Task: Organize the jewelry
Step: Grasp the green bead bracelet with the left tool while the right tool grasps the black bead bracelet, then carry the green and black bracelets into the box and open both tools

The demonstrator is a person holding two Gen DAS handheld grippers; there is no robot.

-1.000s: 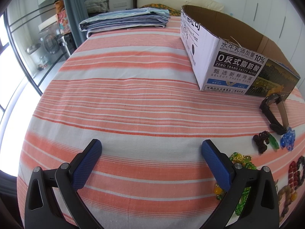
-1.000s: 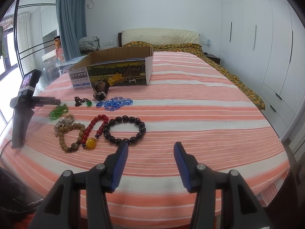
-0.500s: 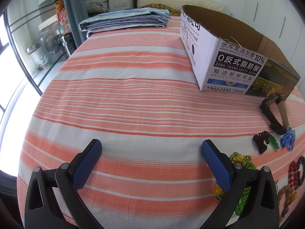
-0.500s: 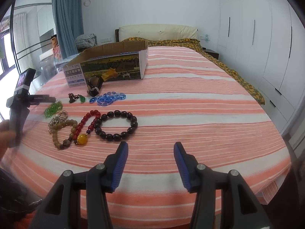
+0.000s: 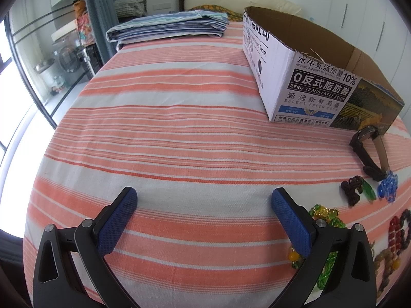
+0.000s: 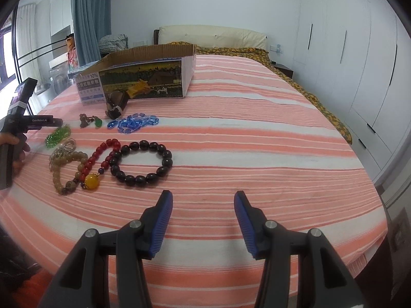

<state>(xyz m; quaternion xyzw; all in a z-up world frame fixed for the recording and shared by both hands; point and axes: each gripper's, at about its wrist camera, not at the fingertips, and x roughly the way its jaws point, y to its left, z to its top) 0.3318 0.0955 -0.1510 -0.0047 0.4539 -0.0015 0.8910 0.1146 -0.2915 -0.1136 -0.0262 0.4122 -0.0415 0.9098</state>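
Jewelry lies on the striped bedspread. In the right wrist view: a black bead bracelet (image 6: 142, 163), a red bead string with a yellow bead (image 6: 99, 163), a tan bead bracelet (image 6: 61, 169), green beads (image 6: 57, 135), a blue crystal bracelet (image 6: 134, 124), a dark knot with a green pendant (image 6: 90, 121) and a watch (image 6: 117, 104). An open cardboard box (image 6: 138, 75) stands behind them. My right gripper (image 6: 203, 201) is open and empty, just in front of the black bracelet. My left gripper (image 5: 204, 200) is open and empty, with the green beads (image 5: 325, 215) beside its right finger.
Folded striped bedding (image 5: 167, 27) lies at the far left of the bed. The box (image 5: 308, 77) and the watch (image 5: 370, 151) show at the right in the left wrist view. A wardrobe (image 6: 359, 64) stands to the right of the bed, a window to the left.
My right gripper has moved forward and down toward the jewelry, which now looks nearer and larger. The left gripper has not moved.
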